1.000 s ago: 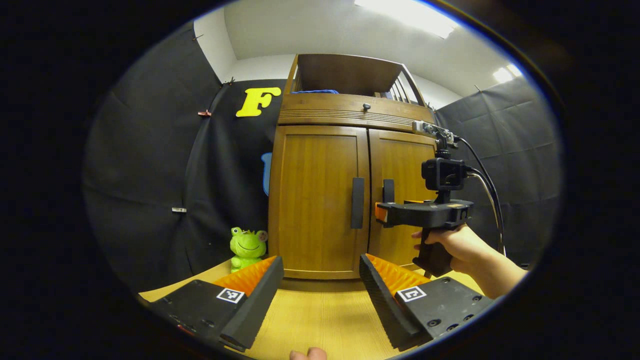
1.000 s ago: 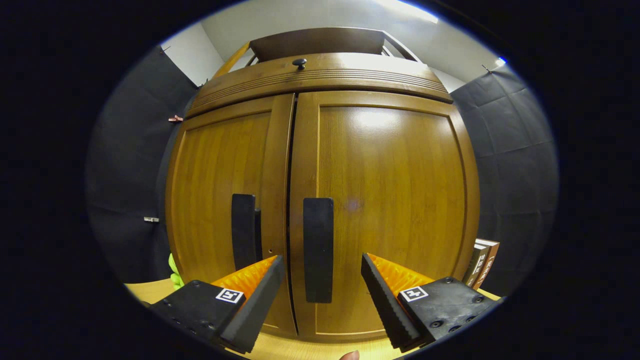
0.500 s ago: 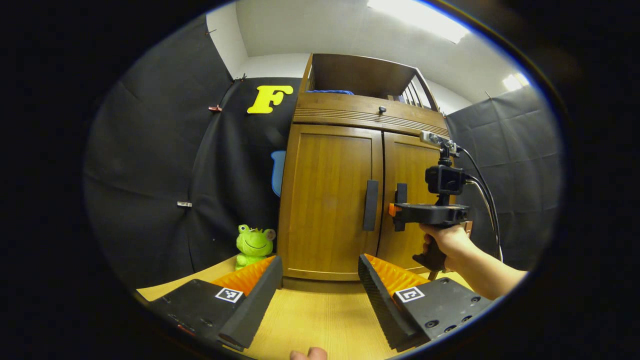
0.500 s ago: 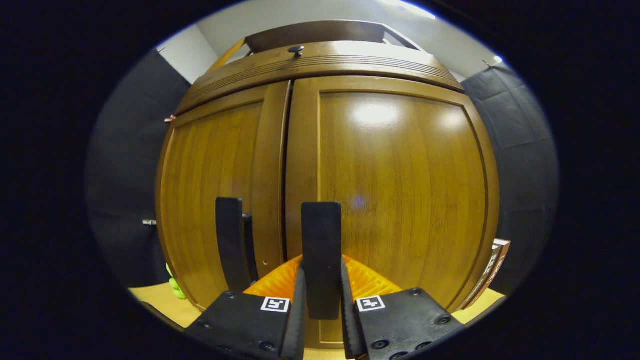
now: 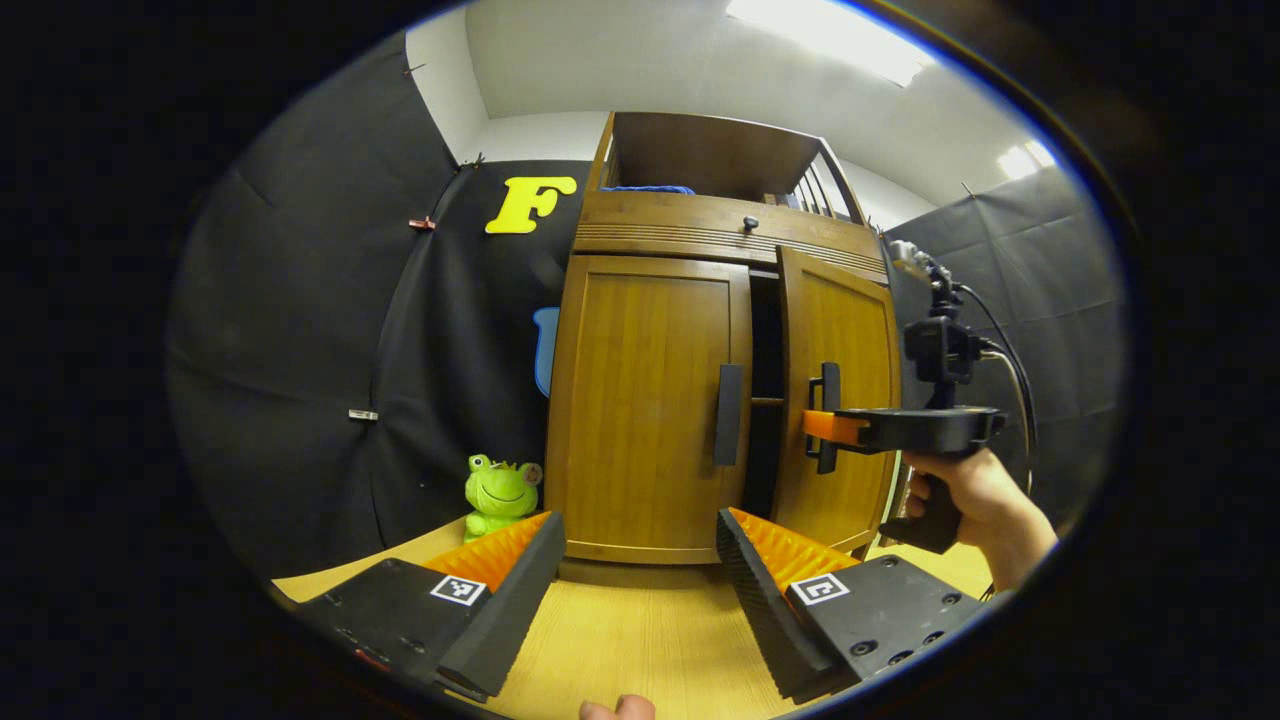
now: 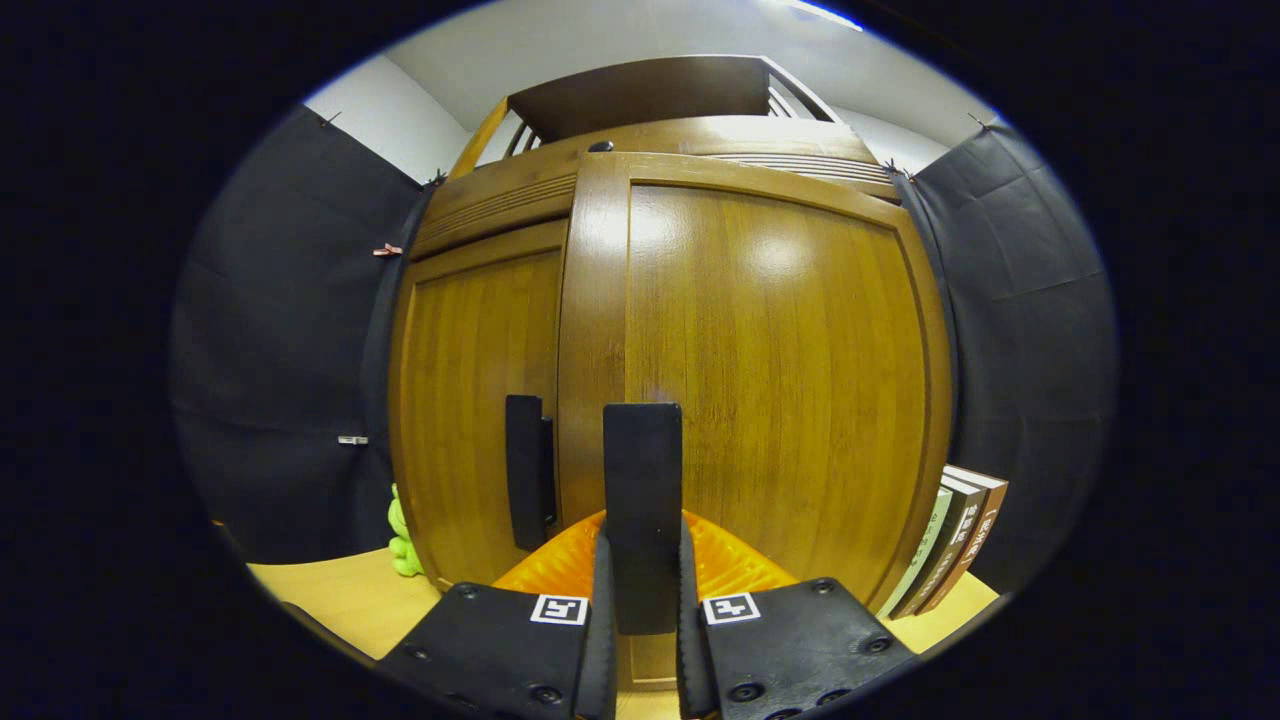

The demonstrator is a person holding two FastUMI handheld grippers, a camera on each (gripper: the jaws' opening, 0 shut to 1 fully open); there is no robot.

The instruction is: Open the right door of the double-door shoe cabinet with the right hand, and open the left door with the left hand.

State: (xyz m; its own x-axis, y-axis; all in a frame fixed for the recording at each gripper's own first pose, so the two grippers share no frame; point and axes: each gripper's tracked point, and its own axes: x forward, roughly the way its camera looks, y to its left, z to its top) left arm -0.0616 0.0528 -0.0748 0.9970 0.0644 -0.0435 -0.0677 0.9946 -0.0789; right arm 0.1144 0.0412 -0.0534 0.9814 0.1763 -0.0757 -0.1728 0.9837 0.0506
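Note:
A brown wooden shoe cabinet [image 5: 660, 225] stands on the table. Its right door [image 5: 840, 340] is swung partly outward, leaving a dark gap beside the left door [image 5: 645, 400], which is flat against the frame. My right gripper [image 5: 822, 427] is shut on the right door's dark vertical handle [image 5: 828, 415]; a hand holds it. In the right gripper view that handle [image 6: 642, 500] sits squeezed between my right gripper [image 6: 641, 600] fingers, with the left door's handle [image 6: 525, 470] beside it. My left gripper [image 5: 640, 580] hangs open over the table, well short of the left door's handle [image 5: 729, 414].
A green frog toy [image 5: 497, 492] sits left of the cabinet base. Several books [image 6: 950, 535] lean against the cabinet's right side. The light wooden tabletop [image 5: 640, 640] stretches in front. A small knob [image 5: 748, 222] sits on the drawer above the doors.
The right gripper closed on the right door's handle and drew the door partly outward. The left gripper has barely moved.

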